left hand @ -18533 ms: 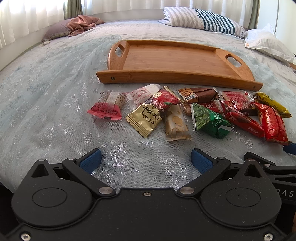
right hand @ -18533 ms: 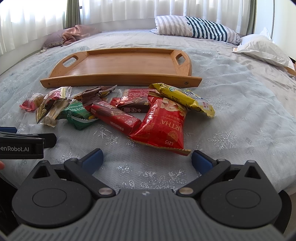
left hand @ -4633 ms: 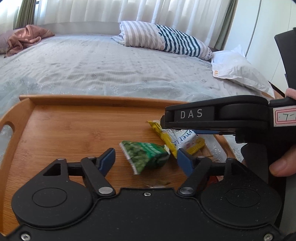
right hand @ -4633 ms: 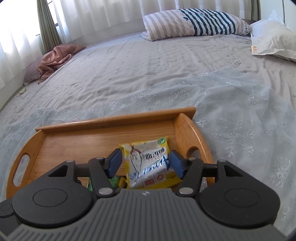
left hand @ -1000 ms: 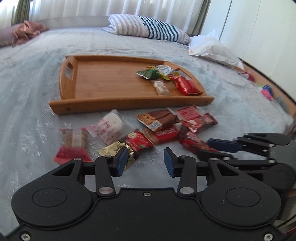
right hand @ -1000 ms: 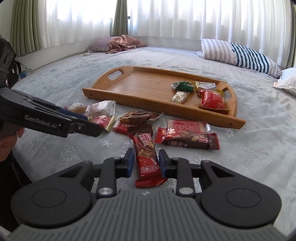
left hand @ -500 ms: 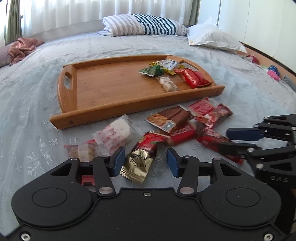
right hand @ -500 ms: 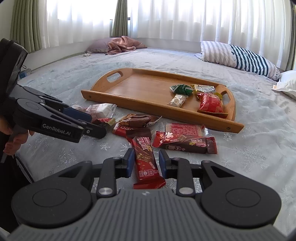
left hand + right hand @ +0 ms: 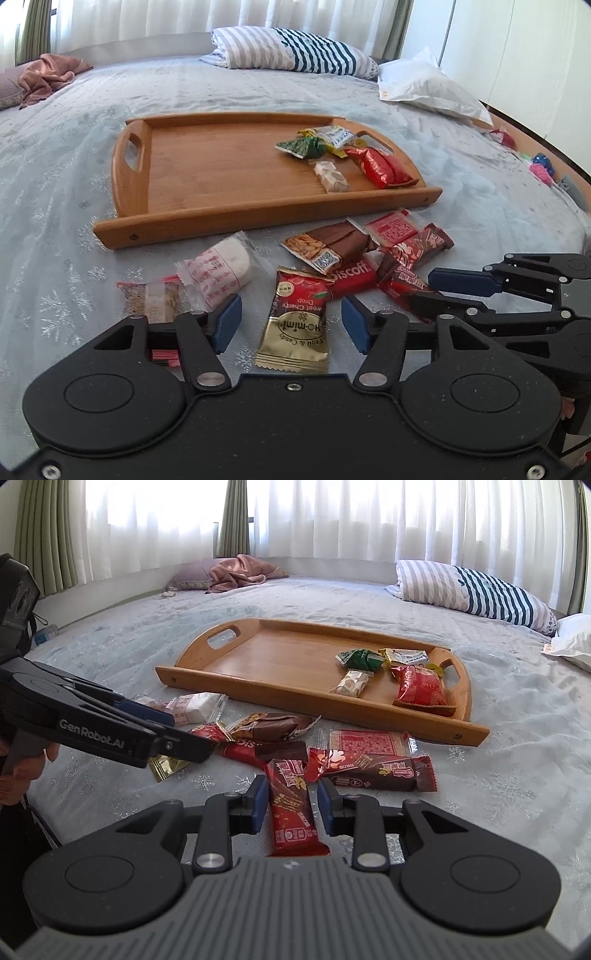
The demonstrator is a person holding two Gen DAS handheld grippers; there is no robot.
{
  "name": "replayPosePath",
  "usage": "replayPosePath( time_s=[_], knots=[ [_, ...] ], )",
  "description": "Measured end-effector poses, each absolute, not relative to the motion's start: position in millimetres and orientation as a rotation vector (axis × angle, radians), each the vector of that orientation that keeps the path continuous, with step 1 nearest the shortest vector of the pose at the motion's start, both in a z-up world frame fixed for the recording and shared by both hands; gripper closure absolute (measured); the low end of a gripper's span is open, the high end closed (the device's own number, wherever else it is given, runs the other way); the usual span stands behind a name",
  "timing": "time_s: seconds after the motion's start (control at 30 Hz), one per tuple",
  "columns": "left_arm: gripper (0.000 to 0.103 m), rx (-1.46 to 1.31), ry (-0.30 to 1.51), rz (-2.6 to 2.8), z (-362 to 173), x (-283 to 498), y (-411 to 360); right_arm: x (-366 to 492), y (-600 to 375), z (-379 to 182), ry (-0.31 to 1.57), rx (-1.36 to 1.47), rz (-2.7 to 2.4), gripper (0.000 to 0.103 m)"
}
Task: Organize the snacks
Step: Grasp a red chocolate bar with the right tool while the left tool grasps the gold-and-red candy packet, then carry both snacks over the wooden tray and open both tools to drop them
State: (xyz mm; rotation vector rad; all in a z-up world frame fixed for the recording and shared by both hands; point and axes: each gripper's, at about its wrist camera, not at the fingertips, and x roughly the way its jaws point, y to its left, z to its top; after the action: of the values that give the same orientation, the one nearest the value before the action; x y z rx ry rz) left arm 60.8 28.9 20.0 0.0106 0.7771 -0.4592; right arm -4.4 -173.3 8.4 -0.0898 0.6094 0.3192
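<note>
A wooden tray lies on the bed, with a green packet, a yellow packet, a red packet and a beige nougat at its right end. Loose snacks lie in front of it. My left gripper hangs over a gold-and-red candy packet; its jaws are opening and the pads stand apart from the packet. My right gripper straddles a red wafer bar lying on the bed; its jaws are opening too, with the pads just off the bar's sides.
Beside the candy lie a white roll packet, a pink-edged biscuit packet, a brown almond bar and several red packets. A striped pillow and a white pillow sit at the far side, a pink cloth far left.
Both grippers' jaws have widened. The left gripper has shifted so the gold candy packet now sits centred between its fingers. The right gripper has stayed over the red wafer bar.
</note>
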Motion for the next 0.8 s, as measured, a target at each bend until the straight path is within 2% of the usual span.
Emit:
replayPosePath(
  time_s=[0.07, 0.1, 0.17, 0.23, 0.3, 0.8],
  knots=[
    [0.065, 0.01, 0.787, -0.442, 16, 63, 27, -2, -174, 8, 0.618, -0.077, 0.321, 0.058],
    [0.069, 0.021, 0.783, -0.429, 16, 63, 26, -1, -174, 8, 0.624, -0.066, 0.322, 0.058],
    [0.071, 0.011, 0.779, -0.417, 17, 62, 27, 2, -174, 7, 0.638, -0.05, 0.318, 0.058],
    [0.073, -0.011, 0.783, -0.413, 19, 63, 28, 6, -173, 5, 0.672, -0.041, 0.313, 0.071],
    [0.073, -0.008, 0.775, -0.4, 23, 63, 28, 7, -171, 6, 0.685, -0.036, 0.306, 0.075],
    [0.074, -0.091, 0.667, -0.361, 63, 85, 32, 21, -185, 44, 0.606, 0.082, 0.257, 0.075]
  ],
)
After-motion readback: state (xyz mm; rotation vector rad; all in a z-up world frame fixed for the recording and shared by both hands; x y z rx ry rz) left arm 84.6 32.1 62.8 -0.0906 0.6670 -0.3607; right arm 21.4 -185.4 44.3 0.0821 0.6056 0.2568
